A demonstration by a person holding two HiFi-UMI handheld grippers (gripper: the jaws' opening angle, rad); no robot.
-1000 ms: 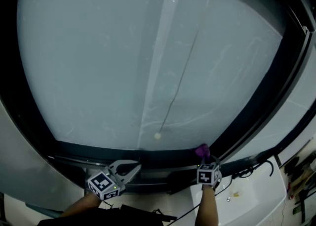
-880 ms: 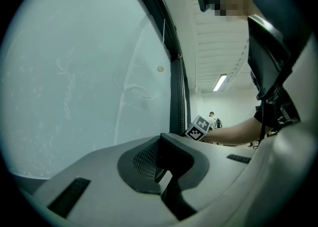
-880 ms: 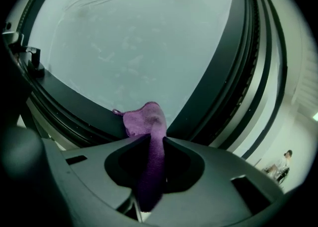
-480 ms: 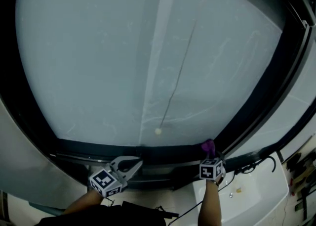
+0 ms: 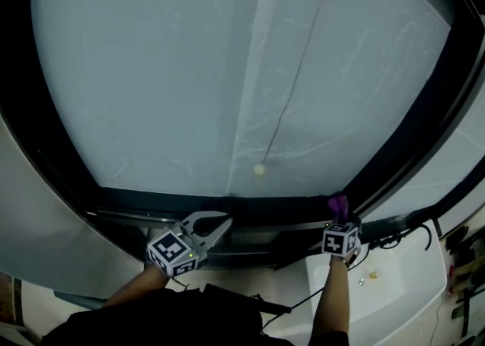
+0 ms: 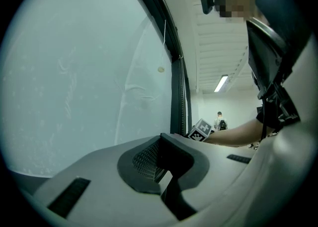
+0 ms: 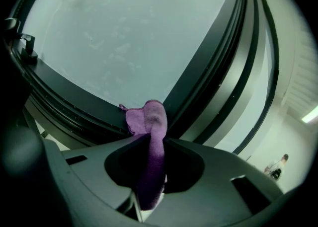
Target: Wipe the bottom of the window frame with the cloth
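Both tools held forward, low in the head view

The left tool (image 5: pixel 216 225) points up and right, its jaws together with nothing between them; its bare forearm (image 5: pixel 135 292) slants in from below. The right tool (image 5: pixel 338 219) points straight ahead, jaws clamped on a purple cloth (image 5: pixel 336 204), its forearm (image 5: pixel 332 300) nearly vertical. The two tools are well apart.
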